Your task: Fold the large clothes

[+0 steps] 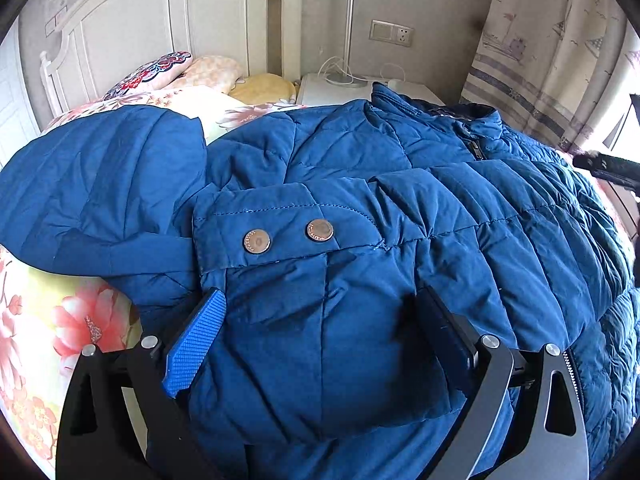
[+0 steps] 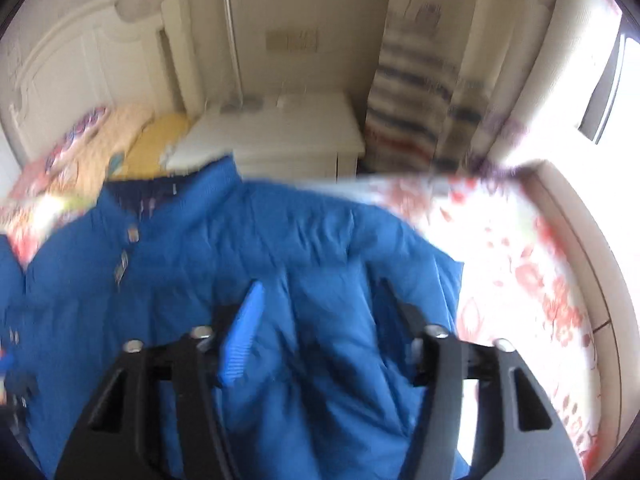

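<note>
1. Your blue quilted jacket (image 1: 360, 184) lies spread across the bed's floral sheet (image 1: 52, 320), collar (image 1: 472, 120) toward the white nightstand (image 1: 332, 88) and the headboard (image 1: 132, 28).

2. One sleeve is folded in over the jacket's front; its cuff (image 1: 288, 228), with two metal snaps (image 1: 320, 230), lies just ahead of your left gripper (image 1: 320, 300).

3. Your left gripper's fingers (image 1: 196, 340) stand spread wide, one on each side of a puffed fold of blue fabric. The fabric bulges between them; whether the pads actually press it, you cannot tell from this view.

4. The hood (image 1: 104, 184) lies flat to the left of the cuff, partly over the sheet.

5. The right wrist view is blurred. Your right gripper (image 2: 320, 292) hangs over the jacket's shoulder area (image 2: 320, 240), near the edge where blue meets the floral sheet (image 2: 520, 280).

6. Its fingers (image 2: 240, 340) are parted, with jacket fabric seen beneath the gap and nothing visibly pinched.

7. In that same view the collar (image 2: 216, 176) shows upper left, with blurred metal fastenings (image 2: 124, 260) below it.

8. A striped curtain (image 1: 540, 60) hangs at the right, pillows (image 1: 208, 72) sit by the headboard, and a wall socket (image 1: 392, 34) is above the nightstand.

9. A dark object (image 1: 608, 168) pokes in at the right edge of the left view; what it is stays unclear.
</note>
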